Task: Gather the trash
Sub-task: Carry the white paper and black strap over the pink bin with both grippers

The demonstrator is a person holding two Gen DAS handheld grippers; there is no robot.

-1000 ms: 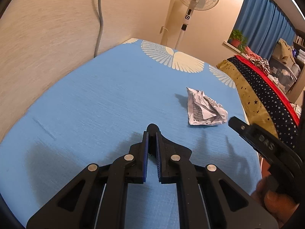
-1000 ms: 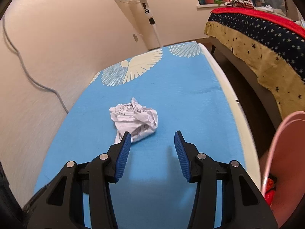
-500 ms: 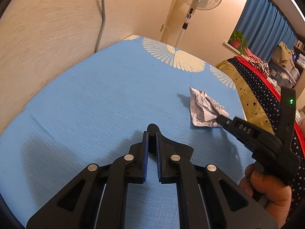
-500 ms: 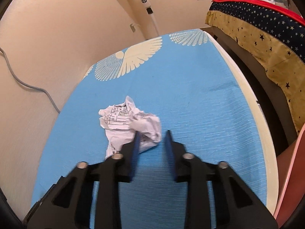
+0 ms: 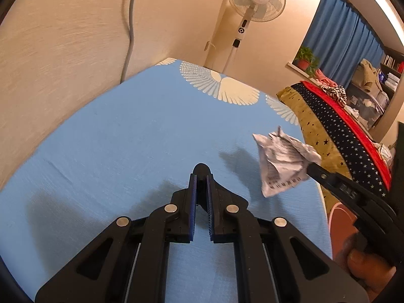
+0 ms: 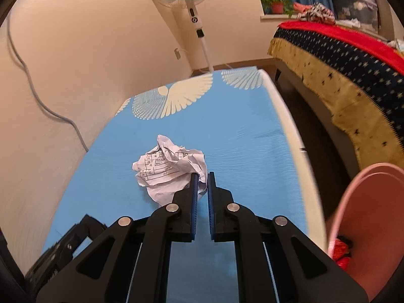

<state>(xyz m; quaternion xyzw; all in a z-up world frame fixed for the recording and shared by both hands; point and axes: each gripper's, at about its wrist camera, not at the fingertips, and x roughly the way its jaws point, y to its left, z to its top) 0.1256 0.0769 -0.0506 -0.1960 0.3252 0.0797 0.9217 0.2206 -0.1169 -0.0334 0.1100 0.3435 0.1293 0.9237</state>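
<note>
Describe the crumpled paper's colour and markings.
White crumpled paper printed with a black grid of boxes and text; right wrist view shows it best.

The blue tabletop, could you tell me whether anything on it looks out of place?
Only the crumpled white printed paper: the right gripper is shut on its edge, dangling it just above the blue tabletop.

Crumpled paper ball, pinched at one edge.
You've got one wad of white paper w/ black printed grid lines & small text, heavily creased, irregular lump w/ a peak sticking up. Its right-hand corner sits between the right gripper's blue pads. From the left wrist view it hangs clear above the blue sheet, shadow cast on the fabric to its left. Pink bin stands off the mattress edge, w/ red scraps inside.
</note>
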